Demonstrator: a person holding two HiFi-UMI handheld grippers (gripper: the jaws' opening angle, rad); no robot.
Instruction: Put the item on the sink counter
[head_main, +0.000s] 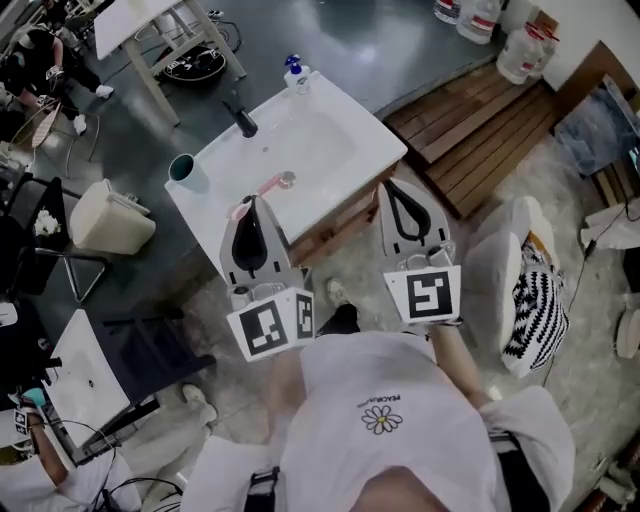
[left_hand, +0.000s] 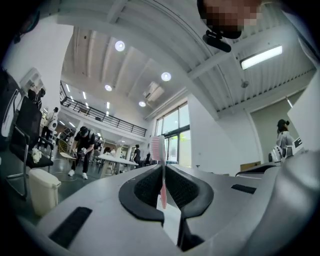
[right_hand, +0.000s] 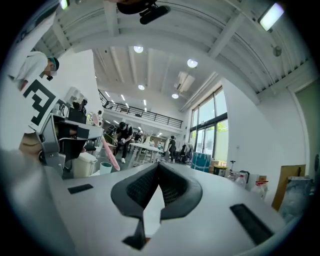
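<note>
your left gripper (head_main: 253, 202) clamped on pink toothbrush (head_main: 268, 185), brush crosswise in jaws, held over front edge of white sink counter (head_main: 340, 120). your right gripper (head_main: 399, 188) jaws pressed together, nothing between them, near counter's front corner. teal cup (head_main: 184, 169) on counter's left corner.

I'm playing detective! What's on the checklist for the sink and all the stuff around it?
Surface: white sink counter, faucet at its far side.
Job's things: pink toothbrush, not yet set down.
Clutter: teal cup and soap bottle on the counter.
Grippers: left gripper shut on the toothbrush; right gripper shut, empty.
Cables: cable on the floor at right.
Surroundings: wooden pallet, beige bin.
</note>
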